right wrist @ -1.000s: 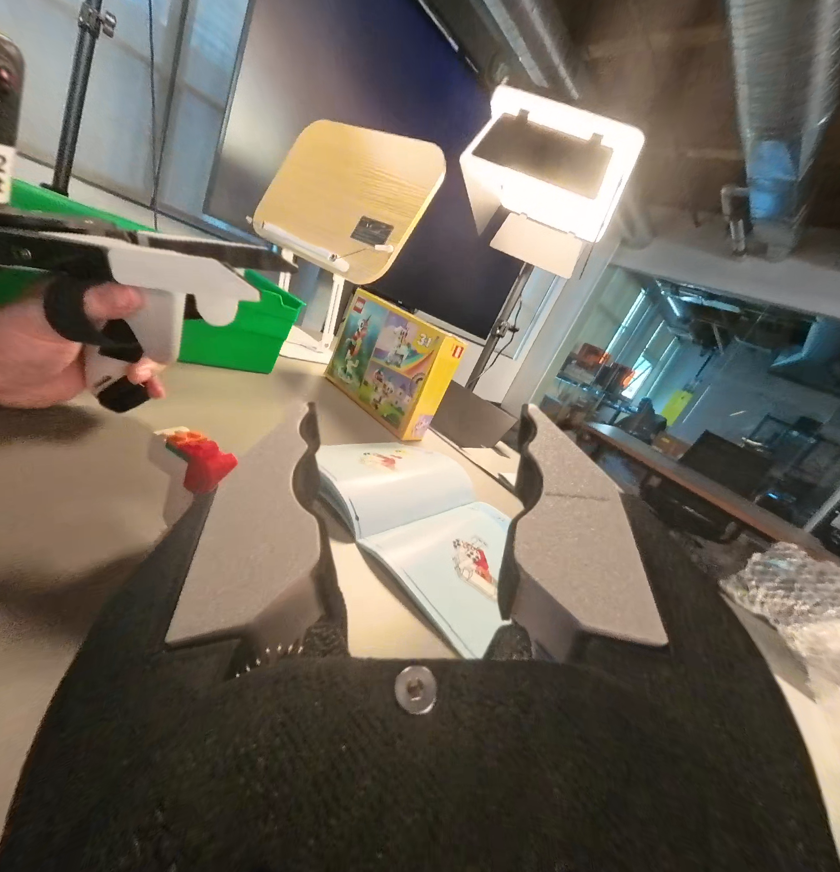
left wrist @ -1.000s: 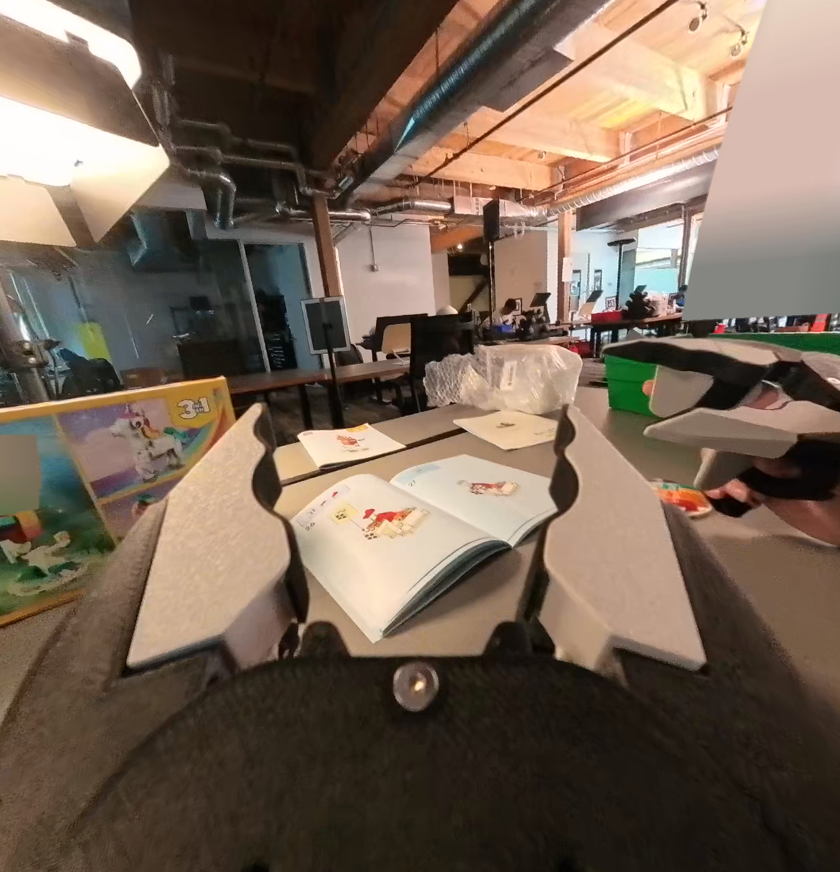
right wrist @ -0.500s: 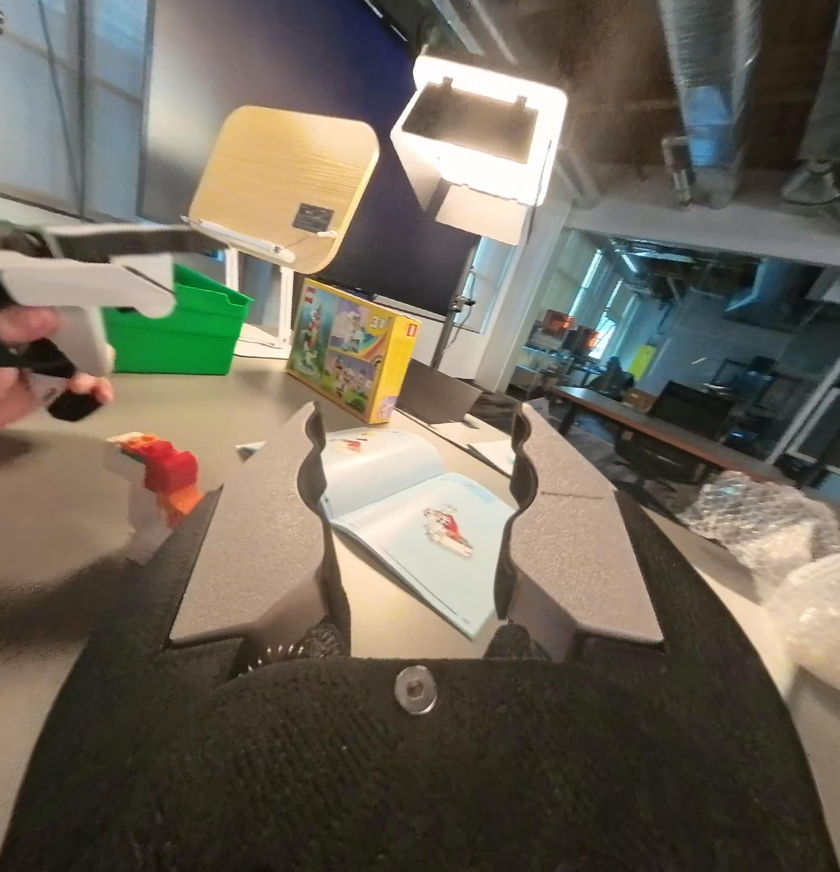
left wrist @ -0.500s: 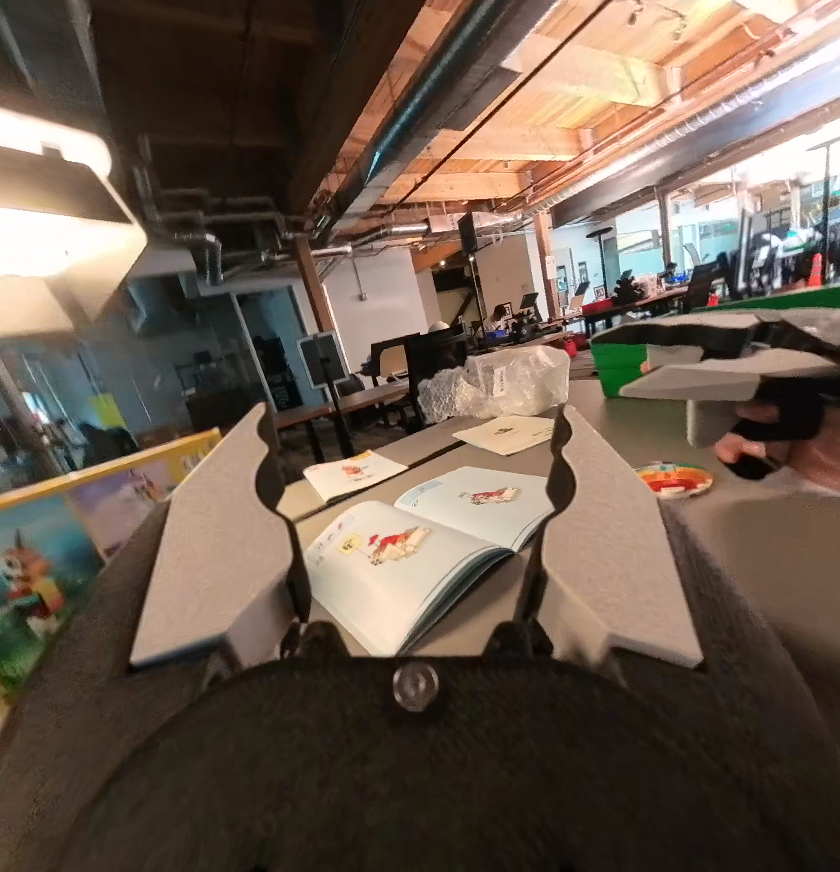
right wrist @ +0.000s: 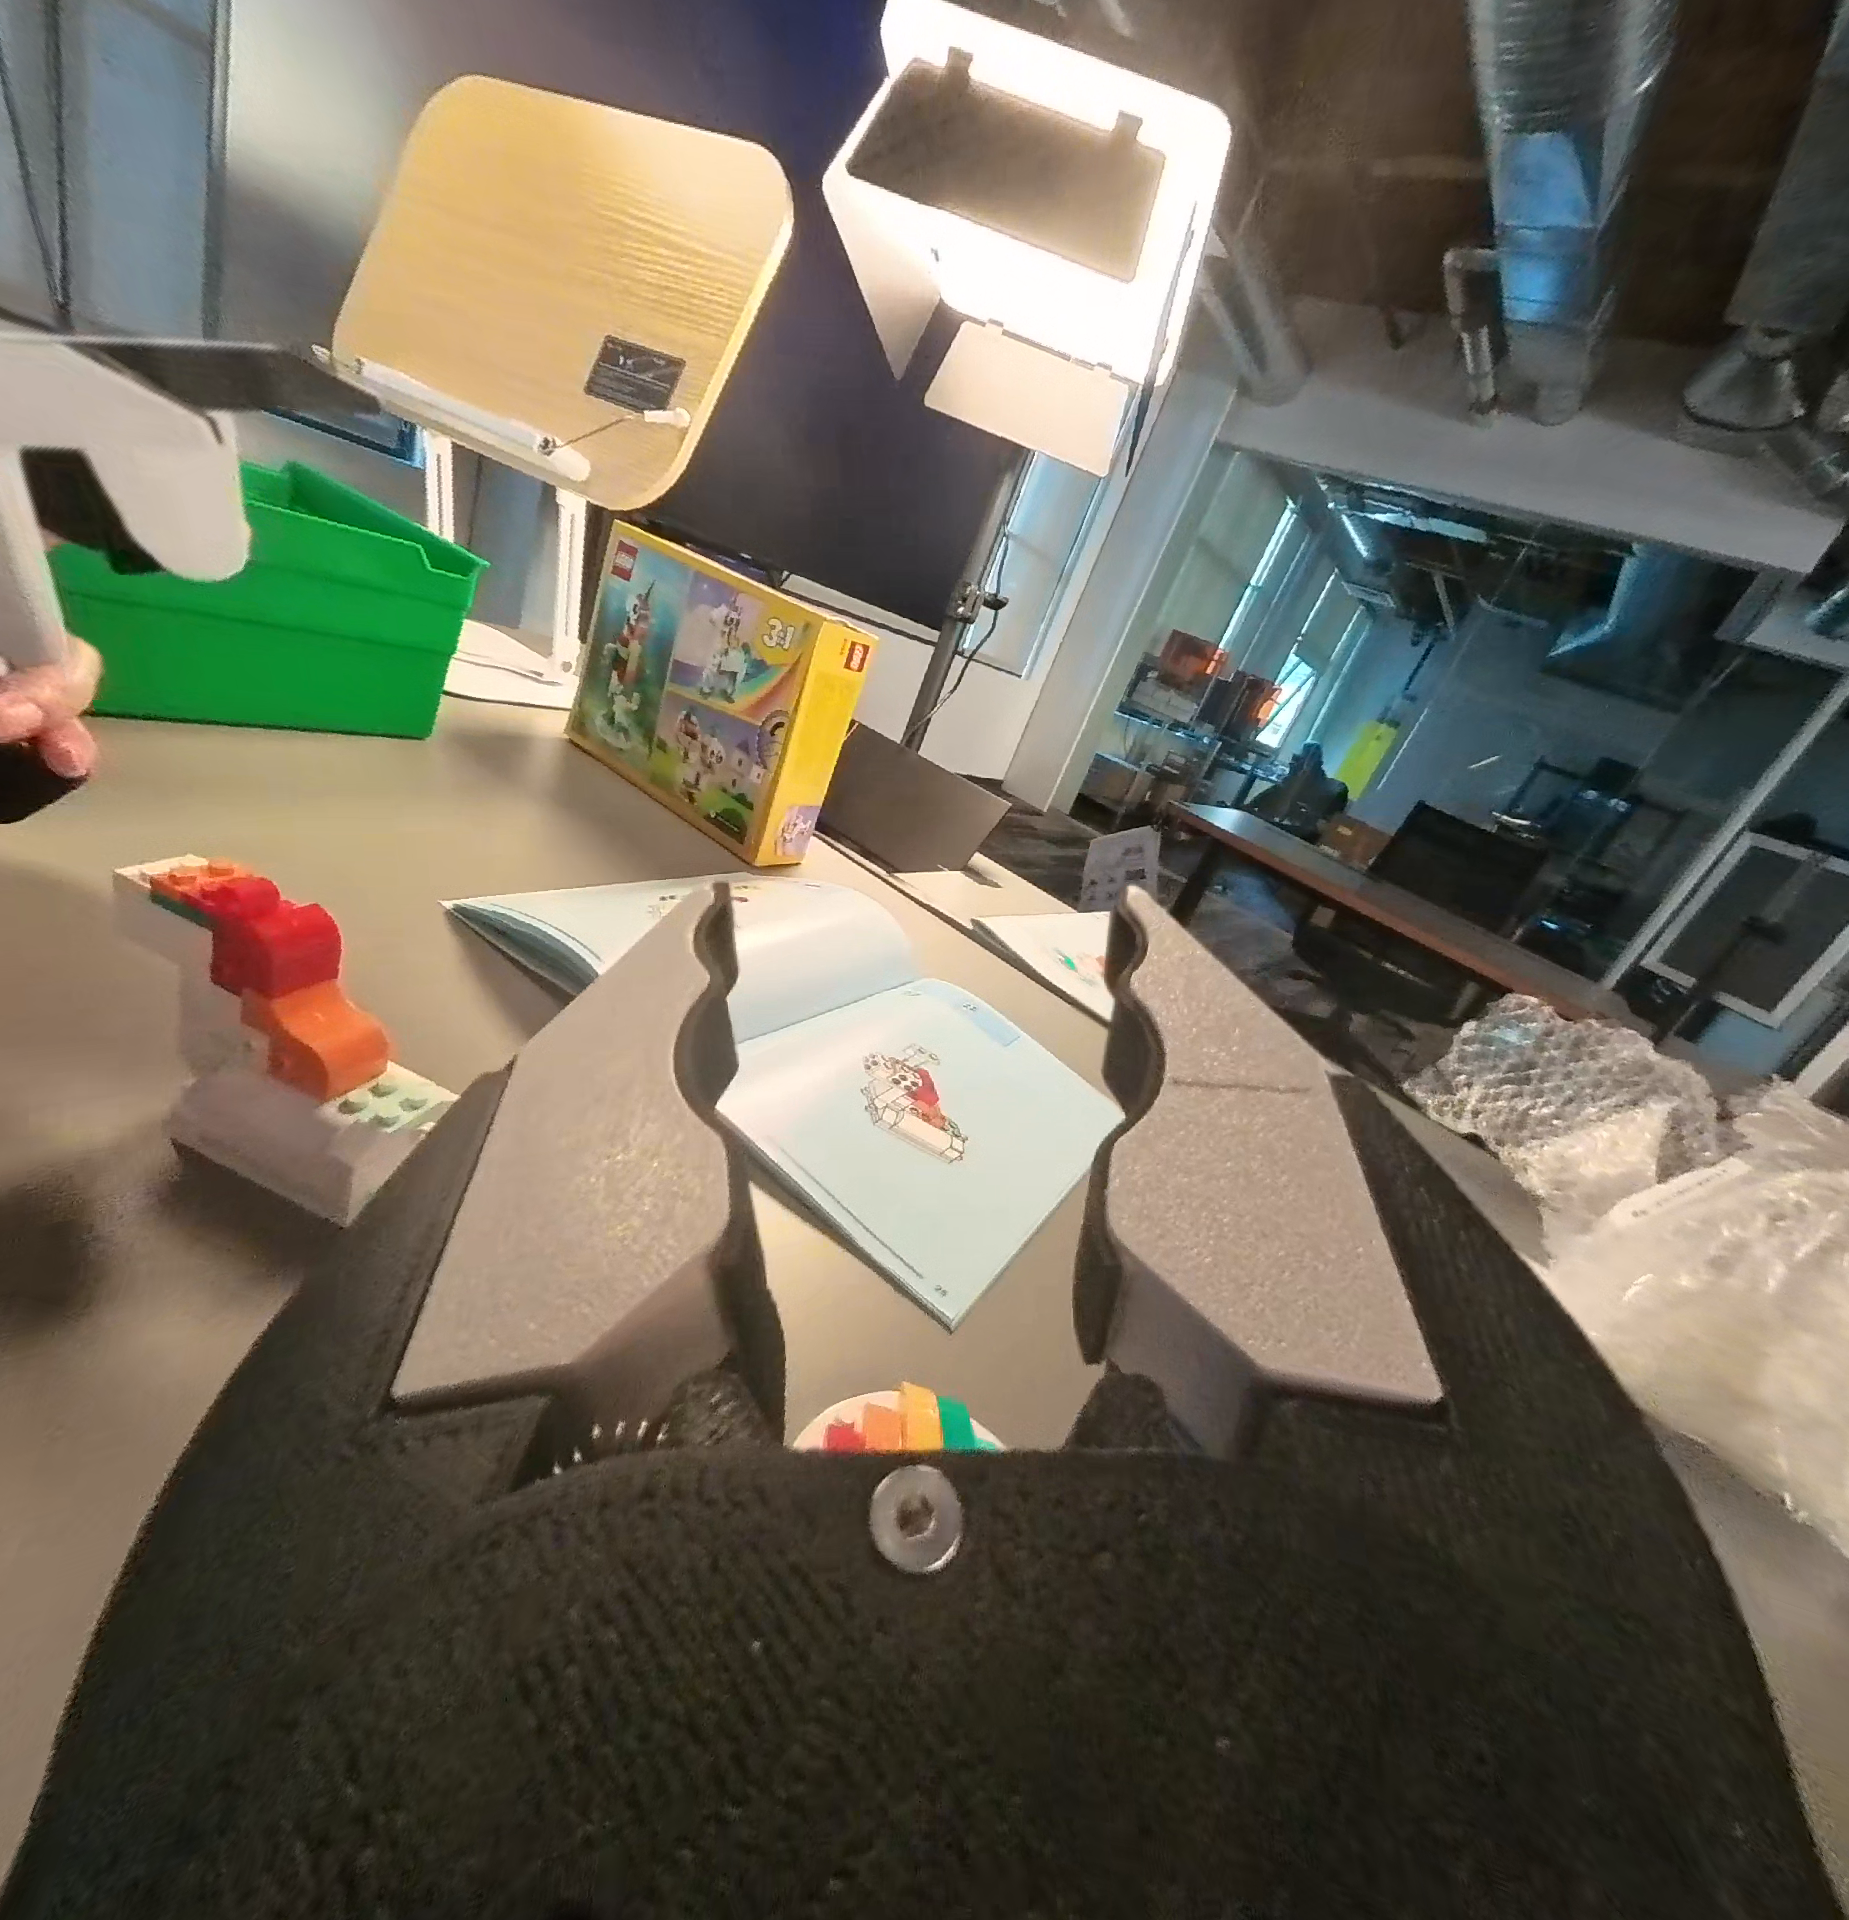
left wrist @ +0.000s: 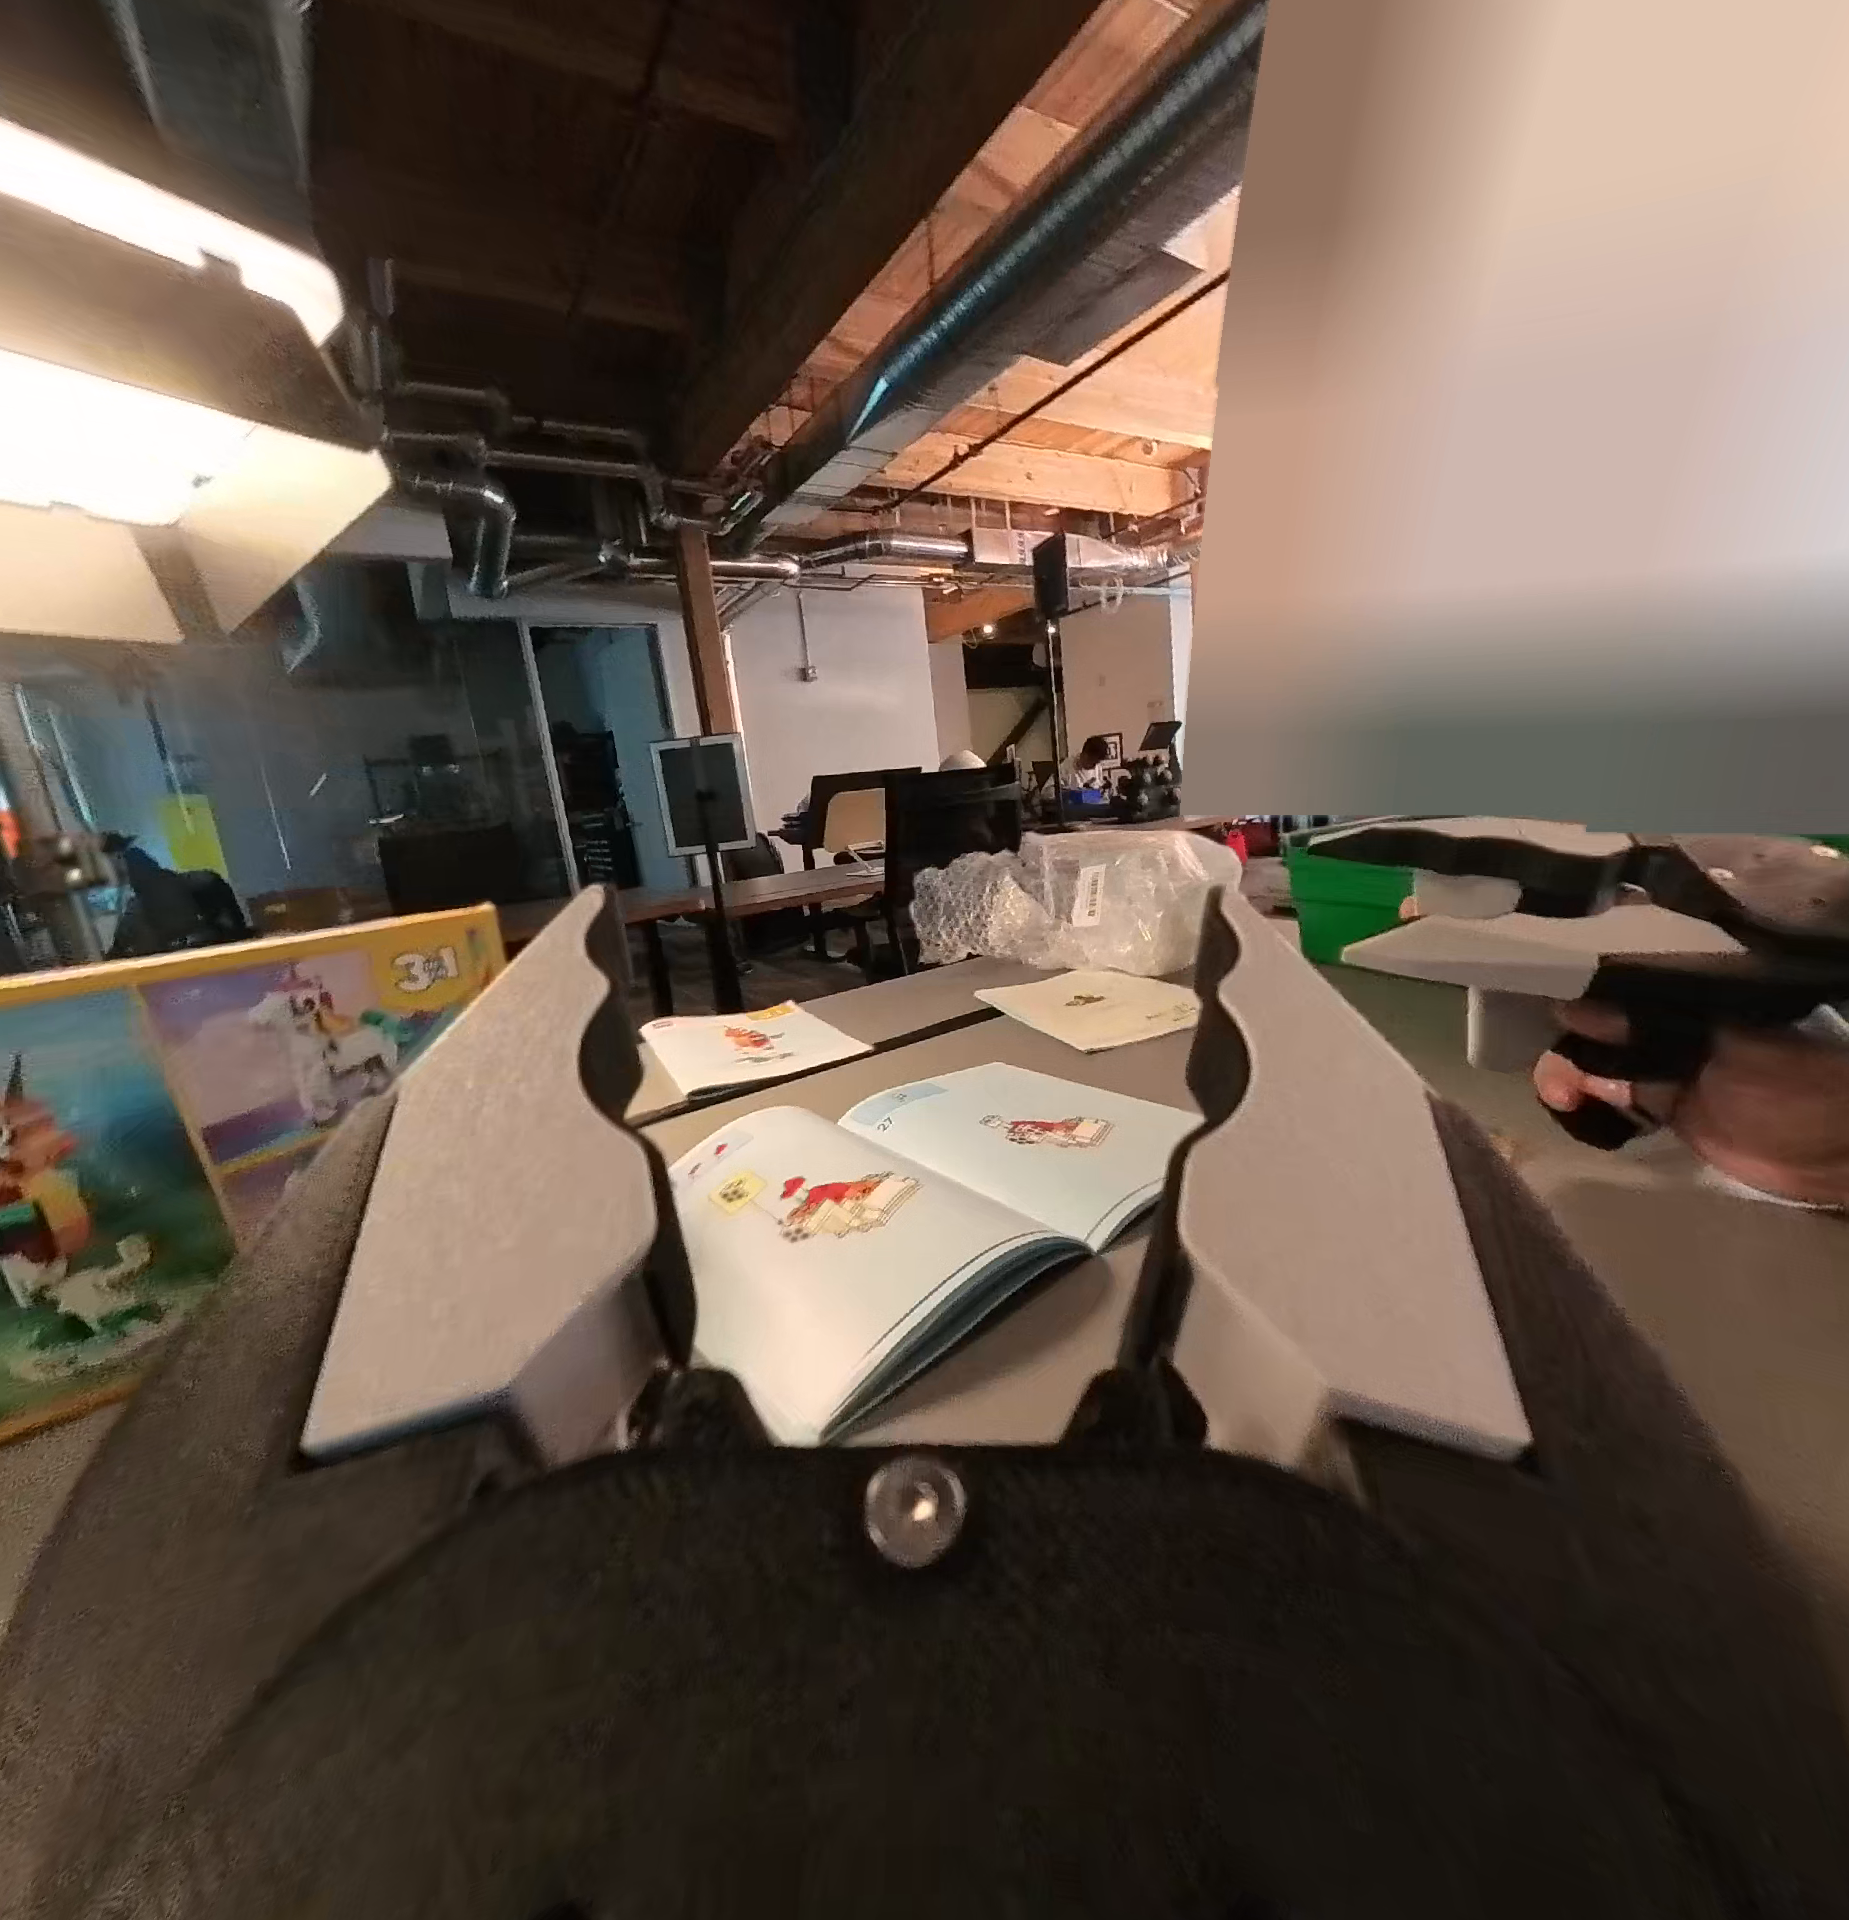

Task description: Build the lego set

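Note:
A partly built lego model (right wrist: pixel 276 1029) of white, red, orange and pale green bricks stands on the grey table (right wrist: pixel 463 821), left of my right gripper (right wrist: pixel 920 935). An open instruction booklet (right wrist: pixel 899 1101) lies ahead of that gripper and also shows between the fingers of my left gripper (left wrist: pixel 904 935) in the left wrist view (left wrist: pixel 878 1236). Both grippers are open and empty, held above the table. A small round piece with coloured stripes (right wrist: pixel 899 1423) lies under my right gripper, mostly hidden. The right gripper also shows in the left wrist view (left wrist: pixel 1522 935), held by a hand. The left one shows in the right wrist view (right wrist: pixel 99 457).
The yellow lego box stands at the left (left wrist: pixel 120 1132) and shows in the right wrist view (right wrist: pixel 722 696). A green bin (right wrist: pixel 265 613), a wooden book stand (right wrist: pixel 567 281), a lamp (right wrist: pixel 1024 187), bubble wrap (right wrist: pixel 1647 1143) and loose leaflets (left wrist: pixel 743 1044) are around the table.
My right gripper has tilted down and moved nearer, so the model and the striped round piece now show below it. My left gripper has swung back left, bringing the box into view.

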A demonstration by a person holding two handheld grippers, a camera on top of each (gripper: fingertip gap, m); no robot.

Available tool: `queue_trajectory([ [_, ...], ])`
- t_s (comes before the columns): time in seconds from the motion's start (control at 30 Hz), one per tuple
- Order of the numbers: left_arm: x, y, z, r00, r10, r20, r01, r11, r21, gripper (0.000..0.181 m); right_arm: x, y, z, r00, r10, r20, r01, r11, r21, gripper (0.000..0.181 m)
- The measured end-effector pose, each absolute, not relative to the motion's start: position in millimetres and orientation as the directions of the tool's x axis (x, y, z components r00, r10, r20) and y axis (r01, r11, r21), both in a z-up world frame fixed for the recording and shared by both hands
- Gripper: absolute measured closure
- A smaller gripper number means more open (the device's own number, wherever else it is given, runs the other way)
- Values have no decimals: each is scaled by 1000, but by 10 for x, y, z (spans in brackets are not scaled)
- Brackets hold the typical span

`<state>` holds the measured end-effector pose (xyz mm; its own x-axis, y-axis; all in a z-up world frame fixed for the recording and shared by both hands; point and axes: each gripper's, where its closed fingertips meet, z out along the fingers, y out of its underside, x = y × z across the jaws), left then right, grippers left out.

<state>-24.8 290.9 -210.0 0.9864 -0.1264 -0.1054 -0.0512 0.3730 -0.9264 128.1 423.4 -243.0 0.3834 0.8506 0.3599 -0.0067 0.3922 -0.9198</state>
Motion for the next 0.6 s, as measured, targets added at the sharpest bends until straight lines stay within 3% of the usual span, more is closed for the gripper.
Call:
queue_trajectory([
  [0.03,-281,2915,-2122,988,-126,-88,-36,369,-929,75,1280,4248,-2440,385,850,359,-3,390,-921,111],
  [0.6,-295,2949,-2194,989,-129,-71,-24,337,-941,79,1361,4201,-2534,342,861,376,52,382,-923,115],
])
